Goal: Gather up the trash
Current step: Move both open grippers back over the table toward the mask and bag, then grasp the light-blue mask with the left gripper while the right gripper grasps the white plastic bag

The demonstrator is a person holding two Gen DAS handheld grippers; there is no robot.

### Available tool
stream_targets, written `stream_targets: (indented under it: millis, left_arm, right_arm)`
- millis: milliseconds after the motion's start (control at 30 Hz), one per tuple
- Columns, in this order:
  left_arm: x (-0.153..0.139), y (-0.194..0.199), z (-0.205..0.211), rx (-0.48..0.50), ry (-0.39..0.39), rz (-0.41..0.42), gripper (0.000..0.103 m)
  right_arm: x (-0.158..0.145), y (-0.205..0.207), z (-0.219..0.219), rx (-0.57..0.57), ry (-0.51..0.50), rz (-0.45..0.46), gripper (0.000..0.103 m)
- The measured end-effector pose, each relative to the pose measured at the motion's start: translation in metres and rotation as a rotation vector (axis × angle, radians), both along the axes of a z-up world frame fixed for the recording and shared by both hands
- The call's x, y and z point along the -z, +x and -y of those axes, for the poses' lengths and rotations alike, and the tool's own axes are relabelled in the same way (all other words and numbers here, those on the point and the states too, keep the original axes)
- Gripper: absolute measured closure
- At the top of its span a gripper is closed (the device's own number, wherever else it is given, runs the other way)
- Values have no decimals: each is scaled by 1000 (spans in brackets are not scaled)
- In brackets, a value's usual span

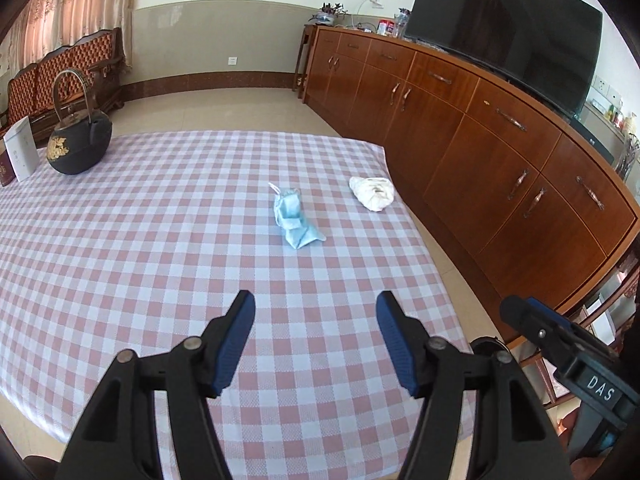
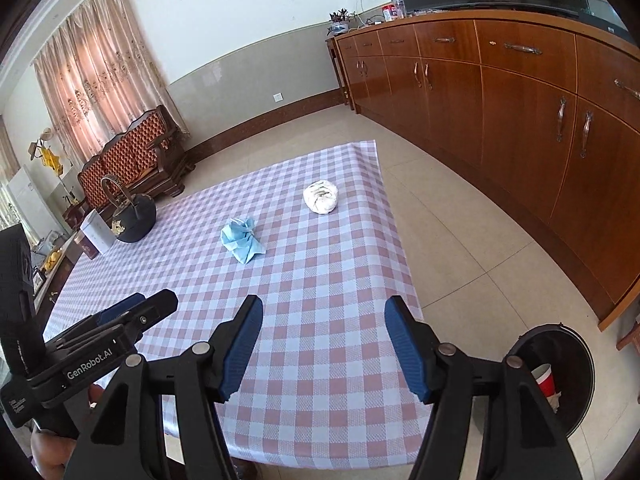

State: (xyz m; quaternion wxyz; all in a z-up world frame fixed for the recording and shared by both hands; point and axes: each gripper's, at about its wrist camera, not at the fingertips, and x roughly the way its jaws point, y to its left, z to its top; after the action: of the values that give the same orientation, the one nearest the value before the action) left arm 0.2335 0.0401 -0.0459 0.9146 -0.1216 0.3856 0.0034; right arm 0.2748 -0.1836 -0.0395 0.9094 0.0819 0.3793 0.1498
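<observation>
Left wrist view shows two pieces of trash lying on the checked pink-and-white cloth of the surface (image 1: pixel 120 240): a crumpled pale-blue face mask (image 1: pixel 294 220) near the middle, its ear loop sticking up at the far end, and a wadded white paper ball (image 1: pixel 373 193) close to the far right edge of the cloth. The two are near each other but apart. Both look light, soft and loosely folded, so either could crush or unfold when pinched.

A likely failure is a thin grab: the mask's flat corner lies flush on the cloth, and tongs closing there could catch the cloth too and drag it, or pick up only a loop and let the mask dangle and drop. The paper ball sits so near the edge that a nudge could roll it onto the floor.

Both tools hang over the near end of the surface, well short of the trash. The left tongs (image 1: pixel 316 338) are spread wide with nothing between them; the right tongs (image 2: pixel 324 346) are likewise spread and empty. A black round bin (image 2: pixel 568 364) with a red cup (image 2: pixel 545 378) inside stands on the floor at the near right. A black iron kettle (image 1: pixel 78 142) sits at the far left.
</observation>
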Motion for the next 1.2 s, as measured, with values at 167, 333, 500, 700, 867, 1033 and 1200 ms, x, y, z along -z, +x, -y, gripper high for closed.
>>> stream_targets:
  millis: [167, 333, 500, 700, 867, 1033, 1200]
  left_arm:
    - [16, 35, -13, -8, 12, -26, 39]
    - [30, 64, -26, -23, 7, -41, 39]
    - [41, 83, -30, -25, 6, -59, 39]
    - [56, 101, -37, -32, -3, -81, 39]
    - [62, 110, -43, -43, 10, -70, 39]
    - [61, 119, -53, -50, -8, -55, 46]
    - [61, 133, -67, -52, -11, -57, 61]
  right_arm:
    - [13, 39, -15, -8, 2, -29, 38]
    - [22, 78, -25, -15, -8, -41, 37]
    - [34, 106, -31, -21, -17, -59, 37]
    - [49, 135, -38, -31, -26, -83, 37]
    - [56, 156, -41, -36, -37, -91, 37]
    - [61, 179, -45, -35, -34, -95, 34]
    - [64, 202, -54, -43, -43, -96, 33]
